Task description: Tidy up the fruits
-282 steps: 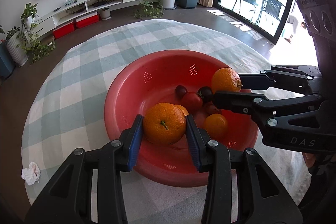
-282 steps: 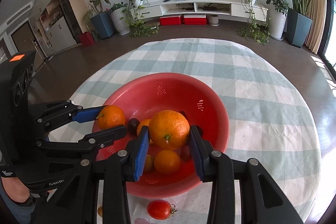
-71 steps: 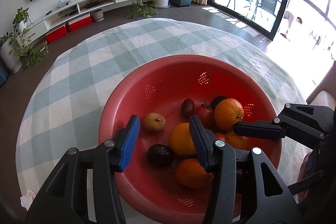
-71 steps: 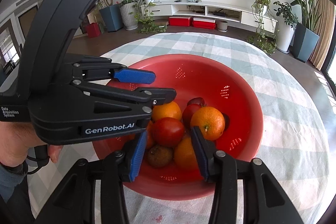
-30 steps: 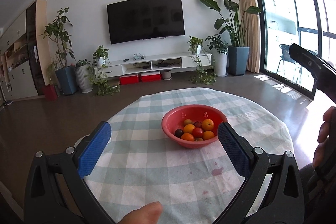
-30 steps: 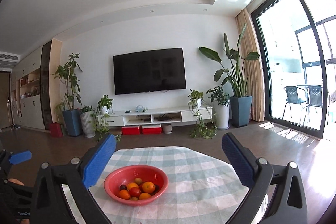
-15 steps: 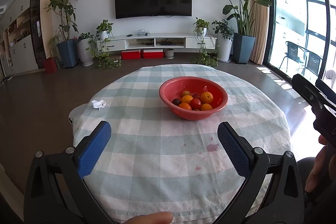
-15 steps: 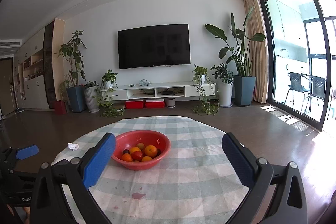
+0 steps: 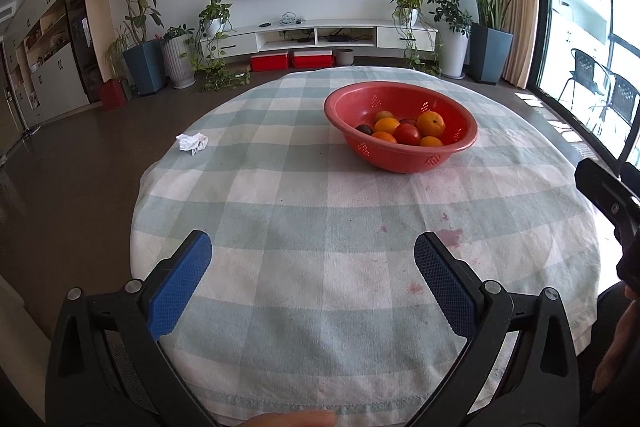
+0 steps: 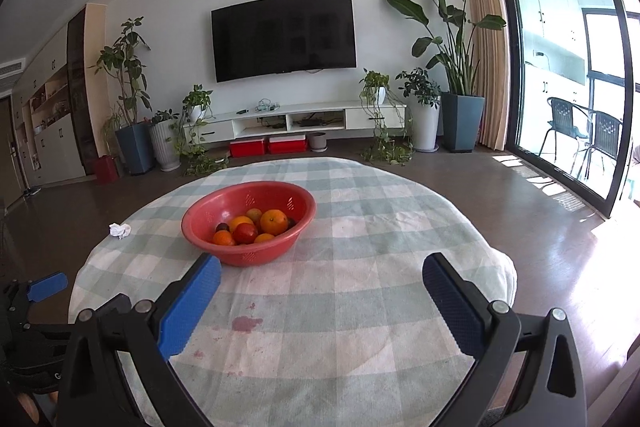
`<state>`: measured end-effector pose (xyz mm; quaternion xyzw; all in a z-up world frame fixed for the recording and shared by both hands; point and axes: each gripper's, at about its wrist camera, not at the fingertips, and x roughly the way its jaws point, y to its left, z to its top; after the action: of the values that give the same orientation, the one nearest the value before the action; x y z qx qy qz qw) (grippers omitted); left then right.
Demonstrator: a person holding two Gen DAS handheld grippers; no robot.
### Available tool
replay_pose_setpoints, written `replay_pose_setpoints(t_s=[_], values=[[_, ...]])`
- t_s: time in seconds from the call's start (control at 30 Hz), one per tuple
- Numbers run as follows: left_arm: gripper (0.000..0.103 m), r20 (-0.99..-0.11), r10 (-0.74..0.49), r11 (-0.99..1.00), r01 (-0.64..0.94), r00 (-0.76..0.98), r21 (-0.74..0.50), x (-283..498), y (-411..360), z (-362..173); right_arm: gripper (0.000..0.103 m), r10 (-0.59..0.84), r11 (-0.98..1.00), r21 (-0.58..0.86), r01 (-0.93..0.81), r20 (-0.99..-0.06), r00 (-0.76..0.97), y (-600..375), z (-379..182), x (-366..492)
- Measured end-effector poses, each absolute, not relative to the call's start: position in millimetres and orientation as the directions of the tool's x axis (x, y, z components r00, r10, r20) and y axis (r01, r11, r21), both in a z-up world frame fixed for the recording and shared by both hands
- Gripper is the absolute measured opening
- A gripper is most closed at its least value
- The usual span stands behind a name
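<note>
Fruit (image 9: 406, 131) is being left gathered in the bowl (image 9: 456, 147), both grippers (image 9: 312, 281) (image 10: 320, 301) are being held wide apart and empty, no further pick being judged needed.

A red perforated colander (image 9: 401, 157) stands upright on the checked tabletop (image 9: 304, 211), holding oranges (image 9: 430, 123), a red tomato (image 9: 407, 134) and dark plums (image 9: 363, 129).

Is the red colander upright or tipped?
Upright: the red colander sits level on the tablecloth, fruit resting inside.
</note>
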<state>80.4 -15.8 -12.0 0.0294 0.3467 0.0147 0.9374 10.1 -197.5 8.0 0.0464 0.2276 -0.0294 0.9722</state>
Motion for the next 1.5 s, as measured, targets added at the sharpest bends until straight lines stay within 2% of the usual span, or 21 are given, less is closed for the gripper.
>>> replay_pose_setpoints(t_s=[0.2,0.47,1.5], values=[[0.103,-0.662,0.061,0.998,-0.028,0.747,0.060,88,-7,-25,0.103,-0.013,0.999,0.038,0.038,-0.515,0.857,-181,-13,17],[0.103,-0.671,0.063,0.998,-0.037,0.739,0.053,91,-1,-29,0.103,-0.018,0.998,0.041,0.049,-0.554,0.832,-182,-25,23],[0.103,-0.677,0.055,0.998,-0.022,0.734,0.057,88,-7,-31,0.103,-0.023,0.999,0.026,0.046,-0.573,0.819,-180,-30,24]])
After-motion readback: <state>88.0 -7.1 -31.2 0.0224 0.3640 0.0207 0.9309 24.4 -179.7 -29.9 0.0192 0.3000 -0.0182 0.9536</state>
